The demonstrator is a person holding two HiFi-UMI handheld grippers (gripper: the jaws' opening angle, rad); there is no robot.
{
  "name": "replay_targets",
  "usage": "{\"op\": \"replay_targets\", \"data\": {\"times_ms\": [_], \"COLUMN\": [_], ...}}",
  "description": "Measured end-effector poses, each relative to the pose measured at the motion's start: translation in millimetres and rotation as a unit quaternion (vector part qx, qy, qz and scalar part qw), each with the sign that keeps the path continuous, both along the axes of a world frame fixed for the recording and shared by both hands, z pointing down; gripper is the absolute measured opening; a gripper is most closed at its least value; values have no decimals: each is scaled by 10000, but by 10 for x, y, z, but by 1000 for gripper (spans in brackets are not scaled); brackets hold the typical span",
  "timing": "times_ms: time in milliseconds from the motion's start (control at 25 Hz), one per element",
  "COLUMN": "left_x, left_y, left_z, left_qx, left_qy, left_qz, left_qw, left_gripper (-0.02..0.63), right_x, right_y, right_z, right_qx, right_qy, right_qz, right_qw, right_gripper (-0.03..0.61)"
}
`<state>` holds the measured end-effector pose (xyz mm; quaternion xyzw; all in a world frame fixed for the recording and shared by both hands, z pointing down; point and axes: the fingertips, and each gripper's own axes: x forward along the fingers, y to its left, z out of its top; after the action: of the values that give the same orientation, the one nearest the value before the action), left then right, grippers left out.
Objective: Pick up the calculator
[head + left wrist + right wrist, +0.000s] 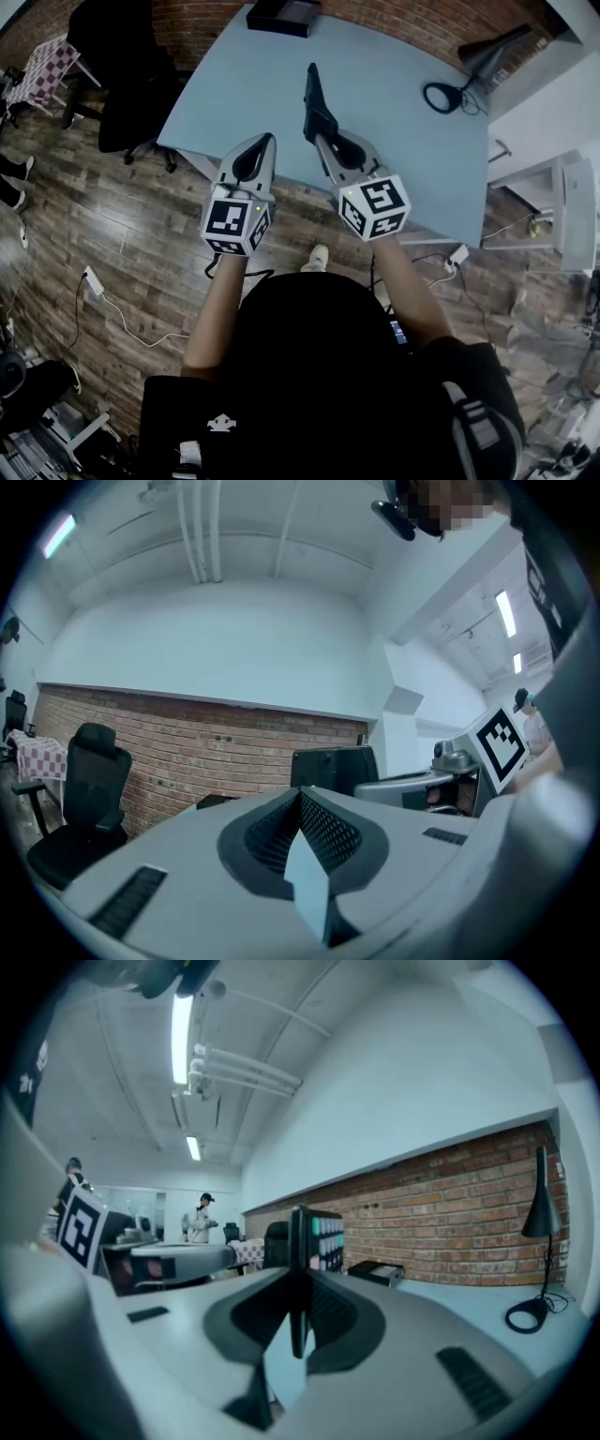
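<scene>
Grippers at lower centre: our left gripper closed on nothing, our right gripper pinching the calculator edge-on above the blue table. We judge this thin-edge grip could let it pivot or slip.

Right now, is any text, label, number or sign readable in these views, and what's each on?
Nothing can be read as text in any view.
calculator keys: coloured, print too blurred to read.
marker cubes: black-and-white square patterns only, no letters or digits.
black box: no label legible.
white mark on the person's dark top: a shape, no letters made out.
</scene>
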<state>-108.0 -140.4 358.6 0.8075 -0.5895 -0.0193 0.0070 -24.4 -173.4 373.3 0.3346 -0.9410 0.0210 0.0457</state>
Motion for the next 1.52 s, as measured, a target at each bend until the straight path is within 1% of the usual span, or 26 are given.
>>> {"op": "replay_targets", "data": {"times_ms": [600,760,1000,1160,1520], "left_x": [-70,-87,-91,-47,-18], "left_y": [469,629,765,886,1107], "left_z": [-17,-77,-112,-171,-79], "left_qx": [23,111,140,283,215], "left_qy": [55,71,95,-39,25], "left_qz": [109,108,113,180,262], "left_qw": [9999,9999,9998,9994,9994], "left_gripper": [3,3,3,3,3], "right_x": [-54,-72,-62,-82,-39], "right_y": [485,633,786,897,1133], "right_z": [-68,-82,-90,-91,-85], "right_qx": [46,61,66,72,85], "right_qy": [-3,-3,6,15,40], "right_qz": [141,162,163,146,202], "right_qw": [9999,9999,9998,9999,9998], "right_gripper": [49,49,49,49,49]}}
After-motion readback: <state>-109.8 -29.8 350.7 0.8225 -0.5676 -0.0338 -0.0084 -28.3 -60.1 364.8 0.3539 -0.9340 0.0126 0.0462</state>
